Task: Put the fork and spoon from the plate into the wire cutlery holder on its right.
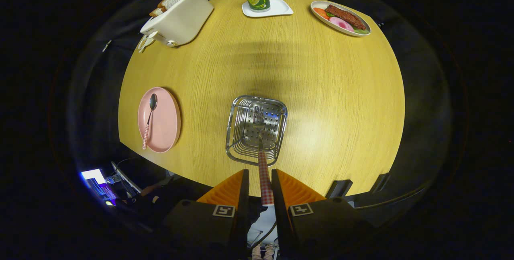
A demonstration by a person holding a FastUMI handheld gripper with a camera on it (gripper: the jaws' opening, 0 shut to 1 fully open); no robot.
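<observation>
A round wooden table point(321, 91) carries a wire cutlery holder point(241, 151) near its front edge, a pink plate point(166, 125) at its left edge, and a toaster point(180, 21), coaster tray point(281, 9) and food plate point(317, 9) along the far edge.

The gripper point(260, 189) has its fingers closed on the fork point(263, 171).

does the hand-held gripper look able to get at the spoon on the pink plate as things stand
Probably not yet. The hand-held gripper is shut on the checked-handled fork, whose head hangs over the square wire cutlery holder. The metal spoon lies uncovered on the round pink plate, so the way looks free once the fork is released.
</observation>
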